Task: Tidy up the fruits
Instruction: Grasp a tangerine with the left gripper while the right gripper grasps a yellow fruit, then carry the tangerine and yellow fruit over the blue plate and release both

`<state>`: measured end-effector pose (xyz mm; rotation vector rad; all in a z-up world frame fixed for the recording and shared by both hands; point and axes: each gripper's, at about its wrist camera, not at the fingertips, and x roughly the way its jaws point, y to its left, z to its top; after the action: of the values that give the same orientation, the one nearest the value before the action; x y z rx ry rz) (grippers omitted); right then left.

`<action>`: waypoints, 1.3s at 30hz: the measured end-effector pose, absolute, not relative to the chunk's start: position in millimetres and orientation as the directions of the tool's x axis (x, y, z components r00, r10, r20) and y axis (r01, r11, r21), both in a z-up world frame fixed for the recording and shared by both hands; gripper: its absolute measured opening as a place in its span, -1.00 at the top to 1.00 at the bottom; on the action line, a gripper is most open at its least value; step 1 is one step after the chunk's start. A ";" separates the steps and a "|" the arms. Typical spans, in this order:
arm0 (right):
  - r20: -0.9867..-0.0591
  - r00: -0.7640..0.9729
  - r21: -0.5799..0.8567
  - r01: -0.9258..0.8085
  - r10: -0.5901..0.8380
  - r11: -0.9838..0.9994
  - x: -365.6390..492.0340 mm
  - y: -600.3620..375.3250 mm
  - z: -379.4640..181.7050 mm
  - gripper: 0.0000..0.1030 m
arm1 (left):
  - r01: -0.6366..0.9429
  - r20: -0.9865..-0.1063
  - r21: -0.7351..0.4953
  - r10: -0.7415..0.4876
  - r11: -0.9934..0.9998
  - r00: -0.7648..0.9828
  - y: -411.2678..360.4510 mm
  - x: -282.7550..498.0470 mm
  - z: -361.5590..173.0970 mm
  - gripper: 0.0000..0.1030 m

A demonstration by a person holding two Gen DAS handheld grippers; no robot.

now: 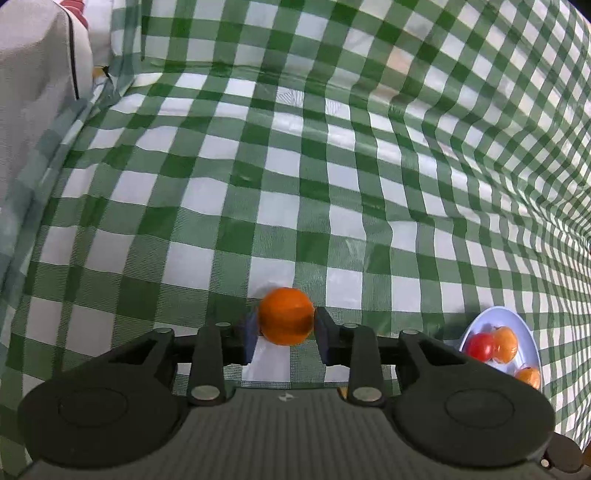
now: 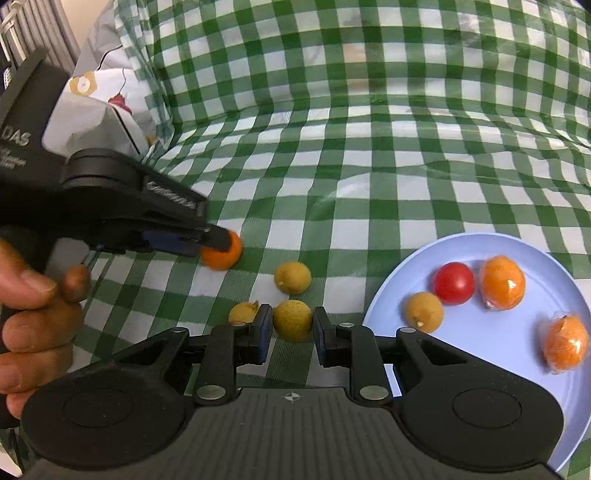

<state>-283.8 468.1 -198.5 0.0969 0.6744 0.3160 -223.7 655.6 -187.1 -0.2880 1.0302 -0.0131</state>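
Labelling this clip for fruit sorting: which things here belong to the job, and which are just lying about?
Job:
orange fruit between left gripper fingers
yellow-green fruit in right gripper
two more yellow fruits on cloth
blue plate holding red tomato and others

Lying about:
checked cloth
printed white bag

Before me: one green-and-white checked cloth (image 2: 369,155), glossy and wrinkled, covering the whole work surface and rising in folds at the back. At my far left, a pale grey printed fabric (image 2: 99,110) with small red and yellow motifs. Behind it, grey vertical ribbed slats (image 2: 44,26). Light soft and even.
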 end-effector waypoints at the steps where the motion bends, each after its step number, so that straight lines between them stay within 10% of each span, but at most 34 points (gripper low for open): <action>1: -0.601 0.733 0.188 -0.257 0.318 0.948 -283.5 468.8 -199.6 0.51 | -0.125 -0.844 -0.238 -0.141 0.963 0.517 654.4 -223.1 -188.9 0.25; 39: -0.505 0.841 0.140 -0.141 0.193 0.980 -313.1 409.0 -171.3 0.52 | -0.017 -0.798 -0.087 -0.059 0.996 0.600 607.2 -241.3 -150.4 0.29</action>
<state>-313.1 409.0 -171.3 0.0987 0.5433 0.1768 -241.3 607.2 -150.4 -0.0885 0.9279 -0.0244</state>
